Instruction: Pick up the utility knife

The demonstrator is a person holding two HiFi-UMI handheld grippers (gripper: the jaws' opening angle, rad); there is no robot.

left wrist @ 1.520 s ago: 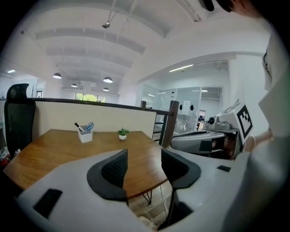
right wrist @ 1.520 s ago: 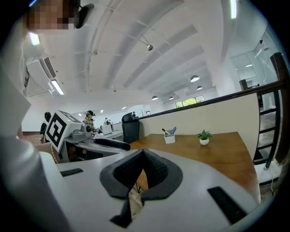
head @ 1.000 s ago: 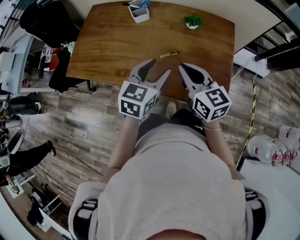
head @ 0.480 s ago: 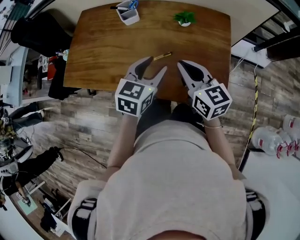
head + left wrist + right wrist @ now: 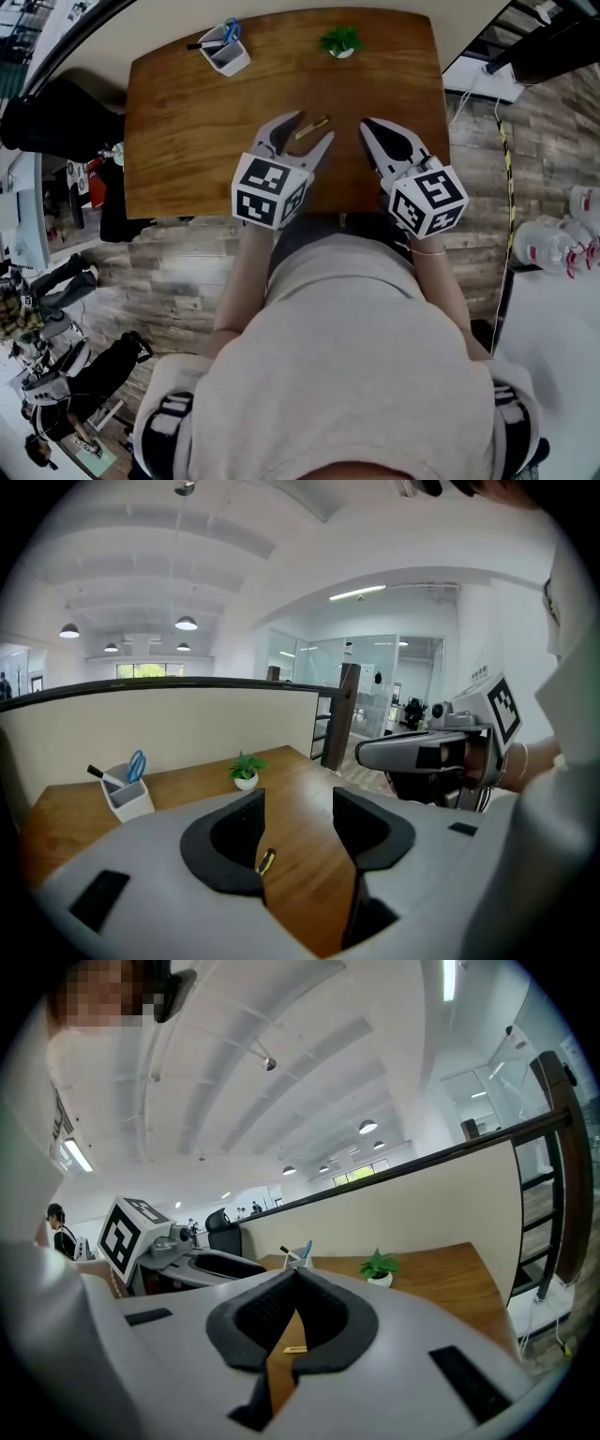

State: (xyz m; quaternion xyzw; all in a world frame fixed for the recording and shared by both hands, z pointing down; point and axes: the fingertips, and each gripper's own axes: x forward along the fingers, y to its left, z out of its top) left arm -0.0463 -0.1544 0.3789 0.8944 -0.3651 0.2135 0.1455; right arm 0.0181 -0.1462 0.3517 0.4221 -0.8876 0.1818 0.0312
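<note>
The utility knife (image 5: 312,127), yellow and black, lies flat on the wooden table (image 5: 187,141), about midway between its far and near edges. Any print on it is too small to read.

Your left gripper (image 5: 305,134) hangs over it. Its jaws stand wide apart and have just been opening. In the left gripper view the knife shows in the gap between them, close to the left jaw, and neither pad presses on it.

Your right gripper (image 5: 366,126) is just beside the left one, toward the table's right edge, with its jaws together at the tips. Each gripper's cube carries black-and-white square markers.

Near the far left corner stands a white pen holder (image 5: 228,58) with blue scissors (image 5: 231,28) in it. A small potted plant (image 5: 339,41) sits at the far edge, right of the holder.
</note>
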